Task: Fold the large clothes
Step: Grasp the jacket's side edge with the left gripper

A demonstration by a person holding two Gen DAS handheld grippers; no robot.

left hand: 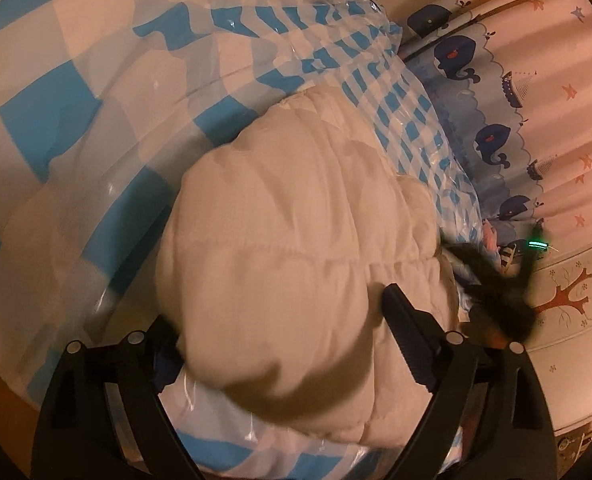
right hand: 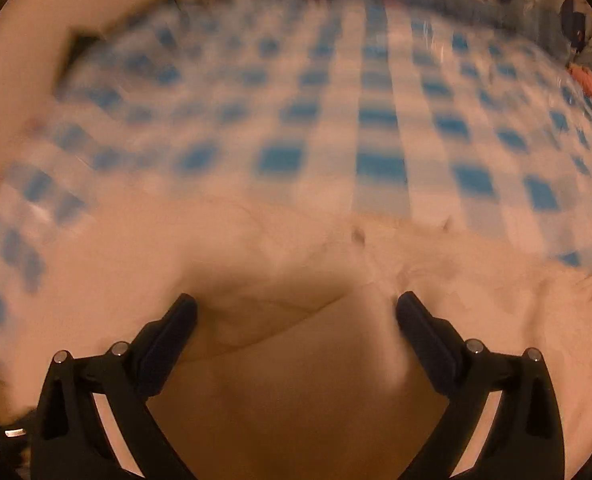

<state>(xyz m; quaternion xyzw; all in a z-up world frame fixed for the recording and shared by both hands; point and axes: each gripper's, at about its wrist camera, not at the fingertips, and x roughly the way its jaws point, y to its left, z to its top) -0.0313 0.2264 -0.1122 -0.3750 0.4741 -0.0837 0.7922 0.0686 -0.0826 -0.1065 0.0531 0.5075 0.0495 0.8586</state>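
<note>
In the left wrist view, the left hand-held gripper (left hand: 280,324) stands wide, a puffy fold of the white quilted down jacket (left hand: 296,240) bulging between its fingers (left hand: 405,332); the left one is hidden under the fabric, so whether the pads press on it cannot be told. The jacket lies on the bed, on a blue-and-white checked sheet (left hand: 76,92) under clear plastic, near the bed's edge beside a whale-print curtain (left hand: 491,140). The right hand-held gripper (right hand: 296,312) hangs open just above a shadowed crease of the same jacket (right hand: 280,360), its fingers (right hand: 419,320) apart and clasping nothing. Beyond, the checked sheet (right hand: 375,120) runs blurred to the far edge of the bed.
</note>
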